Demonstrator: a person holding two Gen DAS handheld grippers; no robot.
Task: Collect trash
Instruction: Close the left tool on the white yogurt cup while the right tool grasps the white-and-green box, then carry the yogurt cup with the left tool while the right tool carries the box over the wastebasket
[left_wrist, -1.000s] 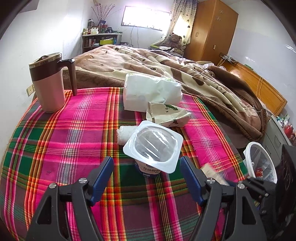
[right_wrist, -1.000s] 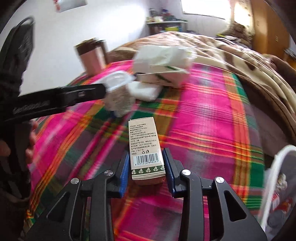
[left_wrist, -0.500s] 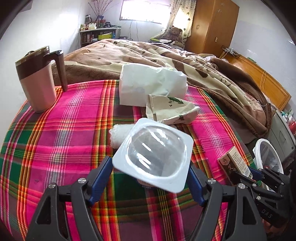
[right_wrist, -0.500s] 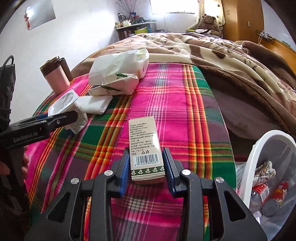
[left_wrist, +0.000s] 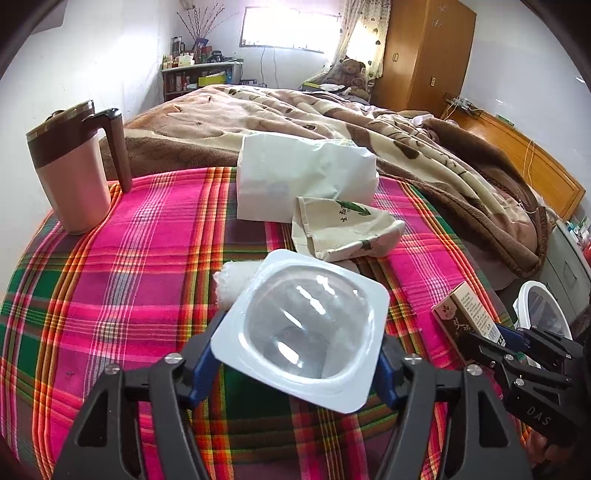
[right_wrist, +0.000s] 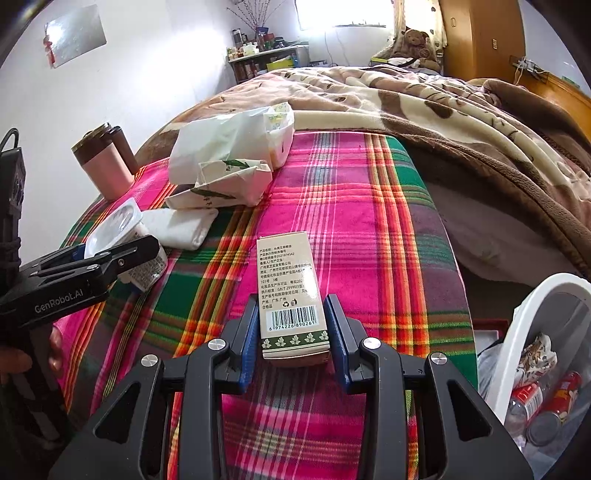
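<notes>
"GenRobot.AI" left gripper; barcode 6974226890261 on clamped box

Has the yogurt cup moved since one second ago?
Yes. The left gripper closed on the yogurt cup and lifted it toward the camera, away from the pink mug.

A bed spread with a bright pink, green and orange plaid cloth carries a scatter of items. A pink and brown lidded travel mug stands upright near the far left edge. A large crumpled white paper bag lies toward the far side, with a smaller cream paper bag printed with a green leaf touching it in front. Just beside that rests a folded white tissue wad. A rumpled brown and cream fleece blanket covers the bed beyond the cloth.
</notes>
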